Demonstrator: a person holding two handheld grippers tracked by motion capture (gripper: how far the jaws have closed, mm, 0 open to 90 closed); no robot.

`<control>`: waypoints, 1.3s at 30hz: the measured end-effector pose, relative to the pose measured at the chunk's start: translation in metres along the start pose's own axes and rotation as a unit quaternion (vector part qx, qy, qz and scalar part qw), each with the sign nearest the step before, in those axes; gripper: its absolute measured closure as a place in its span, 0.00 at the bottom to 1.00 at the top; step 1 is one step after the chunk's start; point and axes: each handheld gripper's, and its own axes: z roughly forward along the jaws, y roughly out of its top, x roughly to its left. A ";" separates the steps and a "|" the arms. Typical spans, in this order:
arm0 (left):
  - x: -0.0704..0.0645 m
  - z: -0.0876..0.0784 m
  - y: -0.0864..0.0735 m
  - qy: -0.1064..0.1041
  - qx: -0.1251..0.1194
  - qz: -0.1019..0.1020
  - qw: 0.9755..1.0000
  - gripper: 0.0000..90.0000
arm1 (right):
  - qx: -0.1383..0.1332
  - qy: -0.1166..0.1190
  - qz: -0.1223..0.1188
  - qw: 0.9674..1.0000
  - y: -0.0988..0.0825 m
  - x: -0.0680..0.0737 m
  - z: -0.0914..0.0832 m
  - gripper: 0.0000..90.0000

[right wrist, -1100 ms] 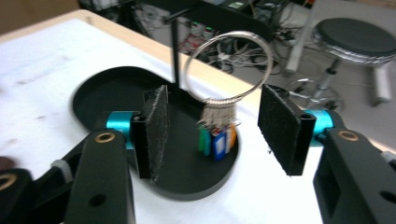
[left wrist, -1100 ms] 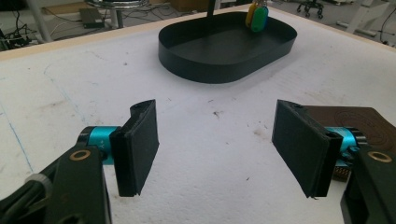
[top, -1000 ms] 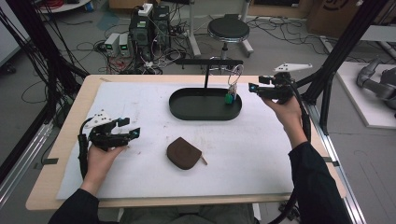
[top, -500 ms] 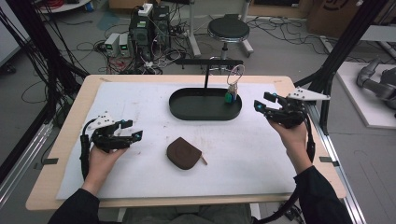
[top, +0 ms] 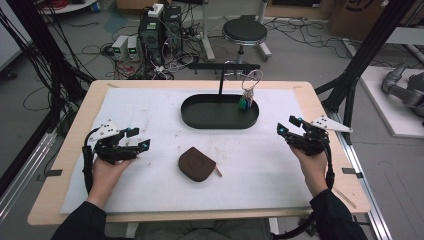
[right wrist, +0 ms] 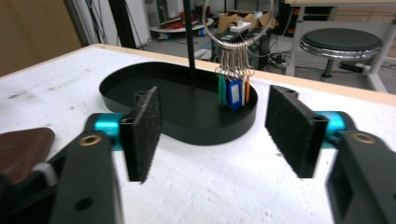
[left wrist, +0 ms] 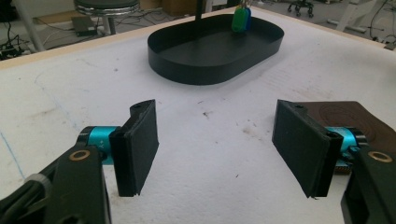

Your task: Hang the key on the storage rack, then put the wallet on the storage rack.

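Note:
A black oval tray (top: 200, 120) stands at the back middle of the white mat, with a thin post rising behind it. From the post hangs a key ring (top: 248, 82) with coloured tags (right wrist: 233, 93) dangling into the tray's right end. A brown leather pouch (top: 196, 163) lies flat in front of the tray. My left gripper (top: 140, 138) rests at the left, open, pointing toward the pouch (left wrist: 359, 116) and tray (left wrist: 210, 70). My right gripper (top: 288, 125) hovers at the right, facing the tags; its jaws have just been opening, with nothing between them.
The wooden table's edge (top: 345, 165) runs close under the right hand. Black frame posts (top: 360, 60) stand at the table's corners. A stool (top: 245, 32) and cabled electronics (top: 155, 30) sit on the floor behind.
My right gripper has drawn back from beside the hanging keys, sinking toward the near right of the mat. The left hand has stayed put.

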 end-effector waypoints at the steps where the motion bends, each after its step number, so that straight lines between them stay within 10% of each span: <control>1: -0.001 0.000 0.000 -0.001 -0.002 0.003 1.000 0.35 | 0.005 -0.002 0.011 1.000 -0.004 -0.002 0.000 0.43; 19: -0.008 0.008 0.004 -0.012 -0.014 0.030 0.999 0.34 | -0.022 -0.066 -0.072 0.995 -0.025 0.003 -0.004 0.51; 31: -0.020 0.020 0.009 -0.050 -0.012 0.009 0.999 0.35 | 0.007 -0.030 -0.049 0.998 -0.025 0.004 0.004 0.25; 39: -0.031 0.048 0.017 -0.082 0.014 0.002 0.997 0.35 | 0.014 -0.021 -0.052 0.998 -0.025 0.005 0.005 0.24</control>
